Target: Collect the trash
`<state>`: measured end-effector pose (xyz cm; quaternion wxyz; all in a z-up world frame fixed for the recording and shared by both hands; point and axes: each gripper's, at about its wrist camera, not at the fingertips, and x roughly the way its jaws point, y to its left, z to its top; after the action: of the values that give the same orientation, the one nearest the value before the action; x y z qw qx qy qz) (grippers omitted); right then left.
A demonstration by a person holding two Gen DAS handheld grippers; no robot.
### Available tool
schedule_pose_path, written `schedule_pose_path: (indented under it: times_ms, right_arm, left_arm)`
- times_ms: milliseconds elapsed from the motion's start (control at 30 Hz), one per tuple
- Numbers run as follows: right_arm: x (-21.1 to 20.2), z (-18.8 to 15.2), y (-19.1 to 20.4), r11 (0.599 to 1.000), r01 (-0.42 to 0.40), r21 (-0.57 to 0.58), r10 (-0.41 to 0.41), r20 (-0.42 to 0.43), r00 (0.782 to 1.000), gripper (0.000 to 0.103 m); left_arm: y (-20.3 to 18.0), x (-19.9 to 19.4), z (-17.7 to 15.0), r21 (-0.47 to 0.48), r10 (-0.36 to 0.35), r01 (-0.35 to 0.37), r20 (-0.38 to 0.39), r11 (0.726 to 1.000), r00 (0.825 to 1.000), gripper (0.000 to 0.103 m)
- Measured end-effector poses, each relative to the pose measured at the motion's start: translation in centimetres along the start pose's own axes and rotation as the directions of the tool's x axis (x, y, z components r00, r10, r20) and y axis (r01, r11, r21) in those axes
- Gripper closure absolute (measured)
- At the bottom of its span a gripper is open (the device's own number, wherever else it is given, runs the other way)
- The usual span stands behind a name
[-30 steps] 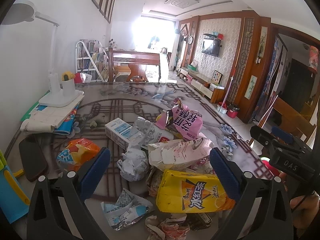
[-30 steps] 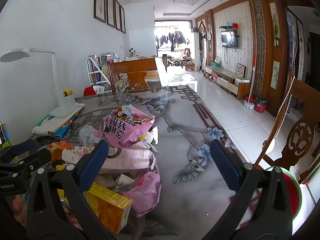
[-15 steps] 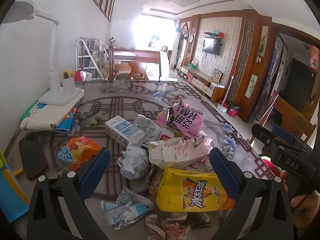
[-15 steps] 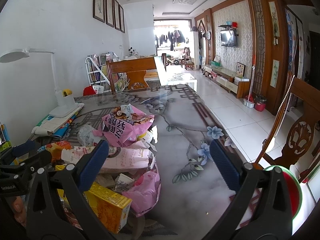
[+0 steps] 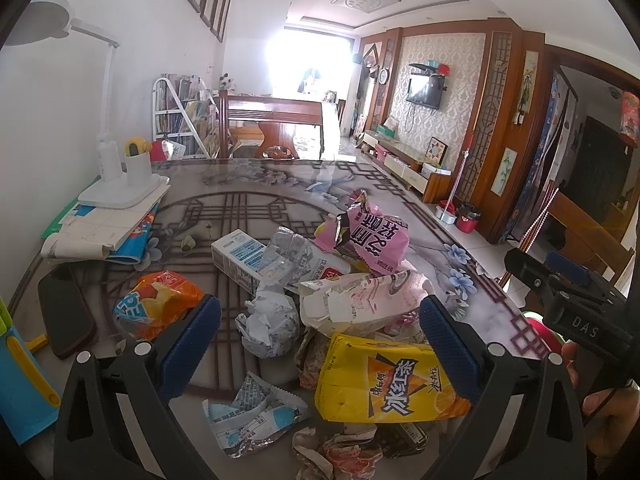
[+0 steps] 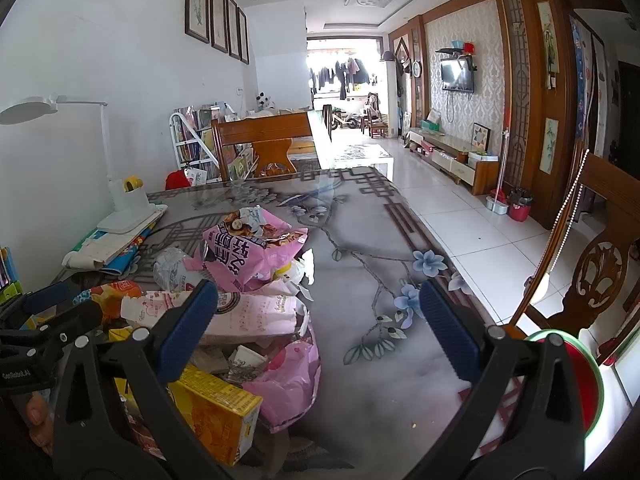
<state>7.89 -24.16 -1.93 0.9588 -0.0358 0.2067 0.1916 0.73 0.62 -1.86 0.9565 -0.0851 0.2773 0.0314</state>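
A heap of trash lies on the patterned table (image 5: pixel 256 208): a yellow drink carton (image 5: pixel 384 384), a pale pink carton (image 5: pixel 360 300), a pink snack bag (image 5: pixel 376 236), a crumpled paper ball (image 5: pixel 270 326), an orange wrapper (image 5: pixel 156 304), a white-blue milk box (image 5: pixel 240 256) and a torn blue-white wrapper (image 5: pixel 248 416). My left gripper (image 5: pixel 320 344) hovers open over the heap with nothing between its fingers. My right gripper (image 6: pixel 318 332) stands open beside the heap, to its right. There the pink snack bag (image 6: pixel 248 248) and yellow carton (image 6: pixel 216 412) show at left.
A white desk lamp (image 5: pixel 120 184) stands on papers at the table's left. A dark phone-like slab (image 5: pixel 66 316) lies at the left edge. A wooden chair (image 6: pixel 592 264) and a red-green bin (image 6: pixel 576 384) are at the right, off the table.
The left gripper has shifted slightly nearer the heap; the trash sits a little higher in its view. The right gripper has barely moved.
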Motion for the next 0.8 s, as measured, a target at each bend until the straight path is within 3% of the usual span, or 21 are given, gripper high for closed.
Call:
schedule_pose_path:
  times_ms: [433,567,700,800]
  right_arm:
    - [0.0,0.0,0.0,1.0,-0.001,-0.001,0.001,0.001,1.0,0.004]
    - [0.1,0.0,0.0,1.0,-0.005,0.007,0.005,-0.004,1.0,0.004]
    - [0.3,0.2,0.0,1.0,-0.019,0.01,0.019,-0.001,1.0,0.003]
    - [0.3,0.3,-0.2,0.999,-0.036,0.022,0.036,0.001,0.999,0.003]
  left_arm:
    - [0.2,-0.1,0.0,-0.004,-0.003,0.003,-0.002,1.0,1.0,0.008]
    - [1.4,0.0,0.8,-0.01,0.08,-0.08,0.005,0.997,0.997,0.008]
    - [5.5,2.0,1.6,-0.094,0.175,-0.185,-0.105,0.978,0.979,0.008]
    - [9.7,4.6,0.6,-0.207,0.202,-0.258,-0.257,0.944,0.945,0.01]
